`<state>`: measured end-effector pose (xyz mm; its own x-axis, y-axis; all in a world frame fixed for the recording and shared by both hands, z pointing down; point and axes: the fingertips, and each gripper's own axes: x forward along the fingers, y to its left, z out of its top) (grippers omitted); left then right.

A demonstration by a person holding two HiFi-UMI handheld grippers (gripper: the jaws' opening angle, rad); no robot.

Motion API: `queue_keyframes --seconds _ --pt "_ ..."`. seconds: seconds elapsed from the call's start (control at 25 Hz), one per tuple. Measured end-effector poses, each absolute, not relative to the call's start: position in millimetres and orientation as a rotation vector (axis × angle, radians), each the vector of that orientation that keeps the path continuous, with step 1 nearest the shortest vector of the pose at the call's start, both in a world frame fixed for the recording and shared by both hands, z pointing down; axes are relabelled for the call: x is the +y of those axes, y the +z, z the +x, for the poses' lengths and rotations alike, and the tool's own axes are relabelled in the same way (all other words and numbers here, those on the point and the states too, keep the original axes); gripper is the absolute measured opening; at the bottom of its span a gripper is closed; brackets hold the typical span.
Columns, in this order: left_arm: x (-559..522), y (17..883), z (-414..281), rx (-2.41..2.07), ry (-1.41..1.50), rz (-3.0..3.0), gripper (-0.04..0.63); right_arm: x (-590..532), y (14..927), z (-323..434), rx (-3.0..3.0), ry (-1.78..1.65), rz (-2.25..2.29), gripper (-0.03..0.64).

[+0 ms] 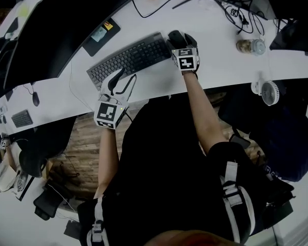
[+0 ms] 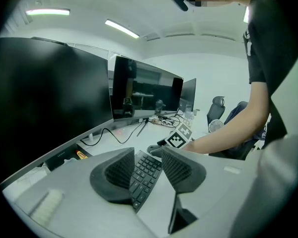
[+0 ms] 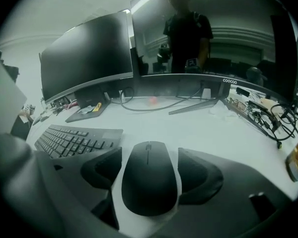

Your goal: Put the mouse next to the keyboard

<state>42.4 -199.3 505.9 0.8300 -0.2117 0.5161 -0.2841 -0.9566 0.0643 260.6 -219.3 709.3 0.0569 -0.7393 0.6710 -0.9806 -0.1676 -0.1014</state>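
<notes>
Mouse (image 3: 149, 182) beside keyboard (image 3: 74, 140) on desk (image 3: 198, 128), monitor (image 3: 89, 58) behind, cable tangle (image 3: 260, 114) at right

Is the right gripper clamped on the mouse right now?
No: in its own view the right gripper has its jaws apart, with a strip of white desk showing between each pad and the mouse.

We see a black mouse (image 3: 149, 182) on a white desk (image 3: 198, 128), a dark grey keyboard (image 3: 72, 139), and black-and-white square markers patterning the cubes of the left gripper (image 1: 127, 76) and right gripper (image 1: 180, 36).
</notes>
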Motion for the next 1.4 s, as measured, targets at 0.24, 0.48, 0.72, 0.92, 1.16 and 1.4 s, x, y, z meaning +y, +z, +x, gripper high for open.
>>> queue_keyframes --seconds 0.24,0.48,0.72,0.92,1.16,1.4 --pt "-197 496 45 -0.378 0.744 2.896 0.172 -208 696 260 -1.741 0.835 1.958 0.354" --pt "-195 490 43 -0.369 0.694 2.917 0.170 -194 681 260 -1.780 0.823 1.964 0.287" --pt "-197 481 33 -0.386 0.643 2.924 0.146 -181 662 261 -1.775 0.780 1.986 0.231" --pt "-199 471 28 -0.419 0.603 2.947 0.144 -165 648 263 -1.779 0.753 2.006 0.159" --pt "-202 458 18 -0.431 0.559 2.979 0.132 -153 619 267 -1.790 0.668 2.033 0.091" --pt "-204 457 8 -0.466 0.561 2.989 0.072 -138 607 266 -1.770 0.652 2.026 0.002"
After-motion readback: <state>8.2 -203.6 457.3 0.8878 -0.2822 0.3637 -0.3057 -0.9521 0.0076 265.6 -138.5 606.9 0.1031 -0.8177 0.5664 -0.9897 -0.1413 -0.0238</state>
